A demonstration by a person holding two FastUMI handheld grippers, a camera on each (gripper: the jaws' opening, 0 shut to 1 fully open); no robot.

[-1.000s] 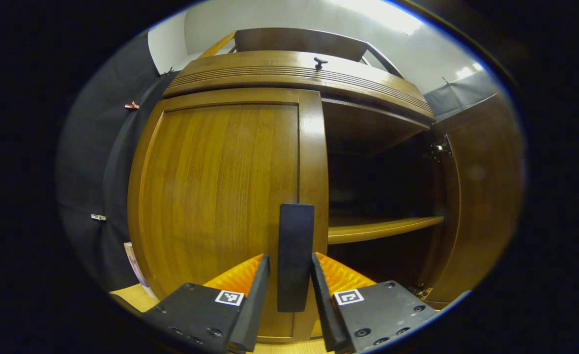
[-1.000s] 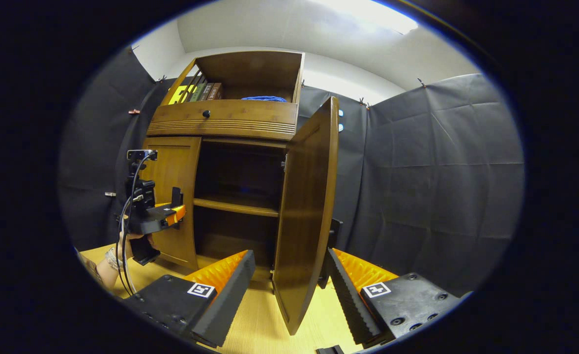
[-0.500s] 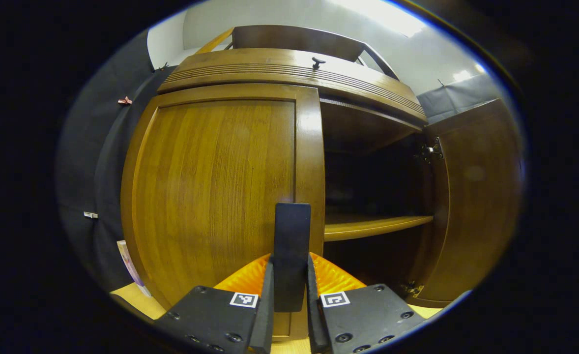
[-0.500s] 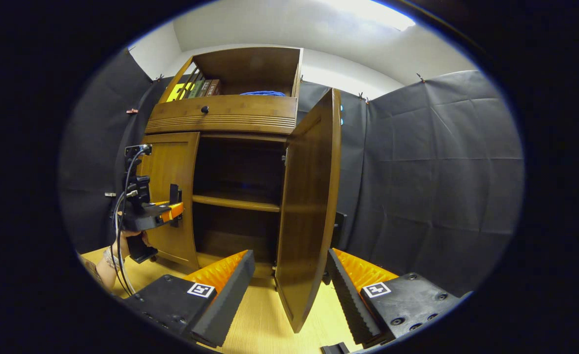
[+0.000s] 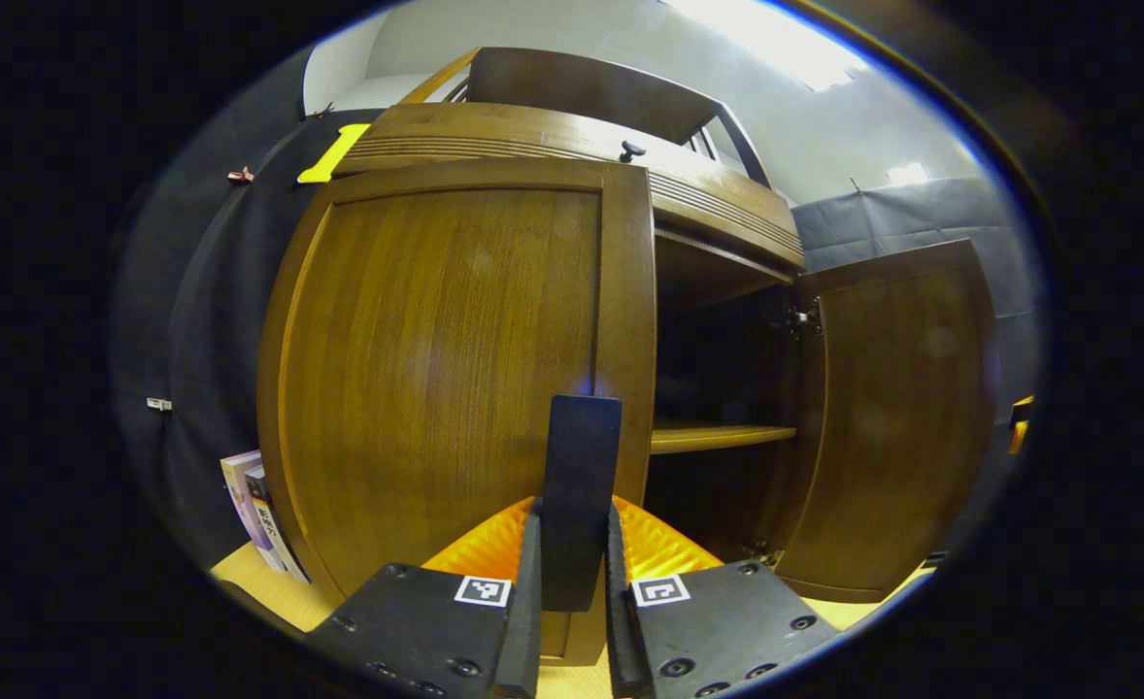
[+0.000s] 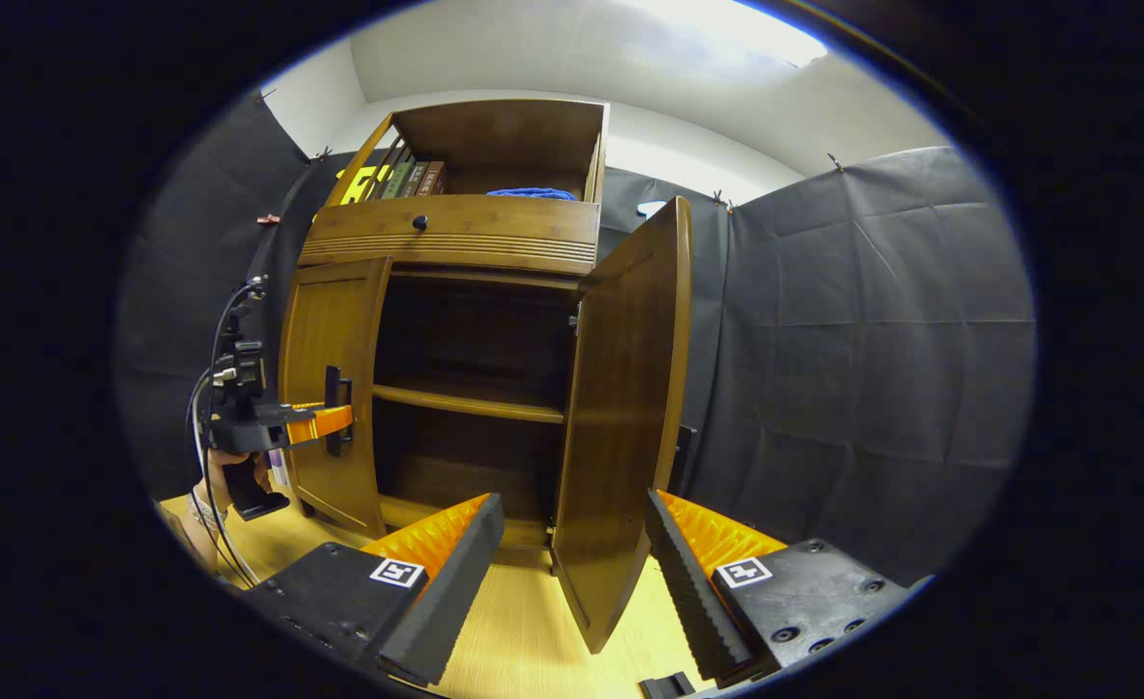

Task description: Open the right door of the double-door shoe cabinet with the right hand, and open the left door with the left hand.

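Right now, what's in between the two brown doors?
Between the left door and right door is the cabinet's dark inside with a wooden shelf across it, seen in the right gripper view.

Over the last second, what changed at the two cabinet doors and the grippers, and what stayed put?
The left gripper closed its fingers onto the left door's handle and has begun swinging the left door outward. The right door stayed wide open, with the right gripper open, fingers on either side of the door's edge. The shelf is unchanged.
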